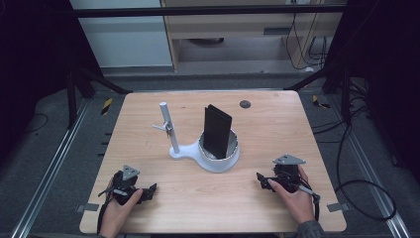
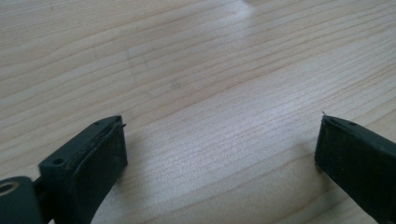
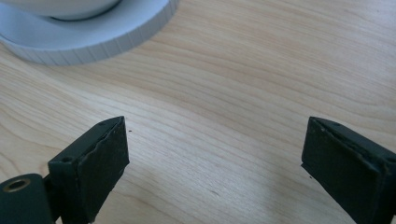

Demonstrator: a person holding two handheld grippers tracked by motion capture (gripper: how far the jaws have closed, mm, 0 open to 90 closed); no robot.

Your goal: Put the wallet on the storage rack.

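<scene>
A white stand point(image 1: 184, 152) sits mid-table, with a round bowl point(image 1: 220, 159) at one end and an upright post point(image 1: 169, 126) at the other. A flat black slab point(image 1: 217, 131) stands upright inside the bowl. My left gripper point(image 1: 151, 189) rests low at the near left of the table, jaws wide apart over bare wood point(image 2: 219, 126). My right gripper point(image 1: 261, 179) lies at the near right, pointing left toward the bowl, its jaws wide with nothing between them point(image 3: 215, 135). The stand's white base rim point(image 3: 93, 39) lies just beyond those jaws.
The wooden table point(image 1: 277, 124) has a small dark round mark point(image 1: 244, 104) near its far edge. A small metal clip point(image 1: 167, 128) hangs on the post. Black frame legs and cables stand on the floor around the table.
</scene>
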